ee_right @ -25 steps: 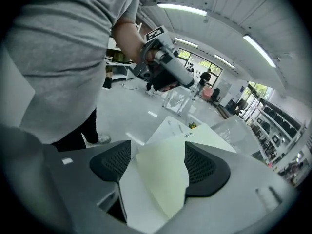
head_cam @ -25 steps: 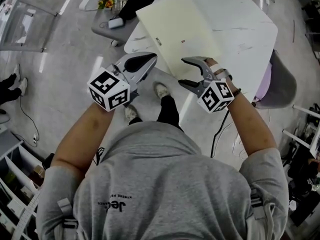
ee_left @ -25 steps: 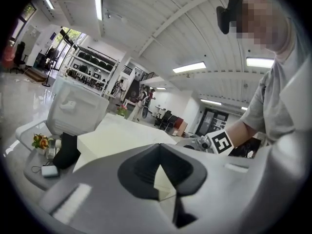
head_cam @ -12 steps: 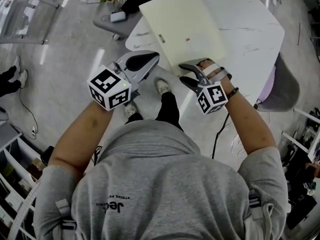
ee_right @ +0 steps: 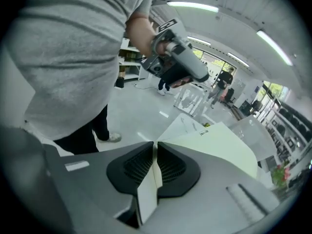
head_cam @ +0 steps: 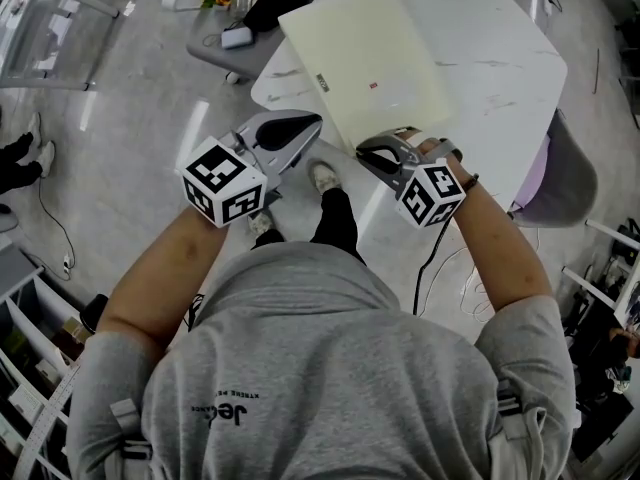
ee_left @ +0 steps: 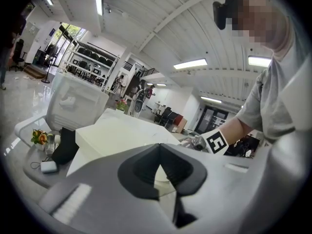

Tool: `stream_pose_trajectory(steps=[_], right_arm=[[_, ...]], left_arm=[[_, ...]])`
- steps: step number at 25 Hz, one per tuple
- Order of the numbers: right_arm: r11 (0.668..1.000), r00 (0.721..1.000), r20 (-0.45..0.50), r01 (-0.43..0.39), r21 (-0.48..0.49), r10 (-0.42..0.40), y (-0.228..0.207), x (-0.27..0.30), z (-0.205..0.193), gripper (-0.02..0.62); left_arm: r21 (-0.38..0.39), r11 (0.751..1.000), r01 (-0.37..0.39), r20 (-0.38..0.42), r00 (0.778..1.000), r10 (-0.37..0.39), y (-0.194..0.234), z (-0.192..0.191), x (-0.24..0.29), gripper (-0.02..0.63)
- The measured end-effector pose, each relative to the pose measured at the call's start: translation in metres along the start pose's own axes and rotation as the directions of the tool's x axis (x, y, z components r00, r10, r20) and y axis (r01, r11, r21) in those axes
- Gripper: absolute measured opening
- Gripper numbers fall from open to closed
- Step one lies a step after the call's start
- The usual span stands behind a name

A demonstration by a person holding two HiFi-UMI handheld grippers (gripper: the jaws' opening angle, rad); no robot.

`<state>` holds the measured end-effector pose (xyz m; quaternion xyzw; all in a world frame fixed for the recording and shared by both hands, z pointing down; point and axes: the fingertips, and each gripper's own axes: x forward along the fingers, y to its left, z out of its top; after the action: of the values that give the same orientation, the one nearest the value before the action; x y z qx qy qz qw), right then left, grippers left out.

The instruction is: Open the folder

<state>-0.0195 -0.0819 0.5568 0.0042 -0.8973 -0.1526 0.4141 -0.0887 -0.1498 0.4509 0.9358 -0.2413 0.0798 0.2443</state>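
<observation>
A pale cream folder was laid flat and closed on the left part of the white table, a small label near its left edge.

letters "Jec" on grey sweatshirt, rest hidden in a fold, label on the folder unreadable

Matt card folder on smooth table; glossy polished floor

A rounded white counter is seen on a glossy grey floor, flanked by a grey chair. A ribbed white ceiling is lit by long strip lights, and open shelving is glimpsed beyond.
</observation>
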Motion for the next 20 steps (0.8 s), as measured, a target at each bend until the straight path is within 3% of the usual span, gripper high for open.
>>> stream_pose_trajectory(steps=[8, 17, 20], right_arm=[[0.975, 0.985, 0.145, 0.058, 0.213, -0.091, -0.028, -0.033, 0.023, 0.005], [0.954, 0.952, 0.242, 0.119, 0.277, -0.189, -0.061, -0.074, 0.055, 0.005], [0.94, 0.928, 0.288, 0.145, 0.31, -0.238, -0.073, -0.091, 0.061, 0.005]], left_arm=[[-0.002, 1.0, 0.011, -0.002, 1.0, -0.011, -0.005, -0.001, 0.003, 0.049], [-0.004, 1.0, 0.025, -0.016, 1.0, -0.025, -0.012, -0.005, 0.007, 0.049], [-0.001, 1.0, 0.029, -0.016, 0.999, -0.029, -0.016, -0.005, 0.009, 0.049]])
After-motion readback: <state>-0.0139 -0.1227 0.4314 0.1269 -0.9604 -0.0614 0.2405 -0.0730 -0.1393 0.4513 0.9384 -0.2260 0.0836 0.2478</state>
